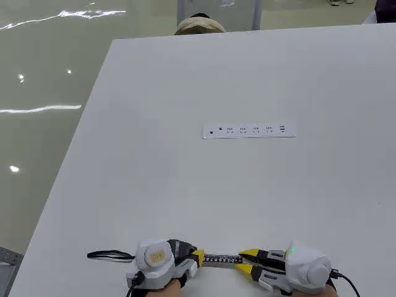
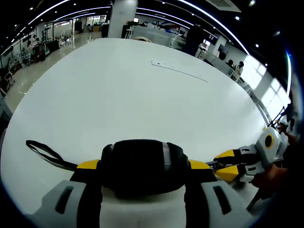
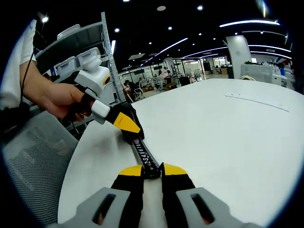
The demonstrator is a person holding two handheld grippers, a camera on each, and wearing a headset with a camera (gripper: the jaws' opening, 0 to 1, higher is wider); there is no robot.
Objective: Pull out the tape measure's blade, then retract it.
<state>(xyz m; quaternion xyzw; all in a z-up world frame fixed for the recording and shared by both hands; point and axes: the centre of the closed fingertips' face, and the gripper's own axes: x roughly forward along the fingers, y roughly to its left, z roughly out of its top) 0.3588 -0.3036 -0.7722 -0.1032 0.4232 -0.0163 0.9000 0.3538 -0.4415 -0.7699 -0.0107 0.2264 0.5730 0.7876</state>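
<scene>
Black tape measure (image 2: 142, 166) case clamped in left hand-held gripper (image 1: 197, 258) jaws | blade (image 3: 142, 149) out, low over white bench (image 1: 247, 74), spanning to right hand-held gripper (image 3: 152, 171) | right jaws pinched narrow on blade end | strap (image 1: 108, 255) lies beyond left hand-held gripper

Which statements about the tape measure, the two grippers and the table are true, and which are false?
1. The left gripper holds the tape measure case. True.
2. The blade is fully retracted. False: the blade runs from the case to the right gripper.
3. The right gripper is open. False: its jaws are shut on the blade.
4. A power strip lies on the table, beyond both grippers. True.
5. A black strap lies on the table beside the left gripper. True.
</scene>
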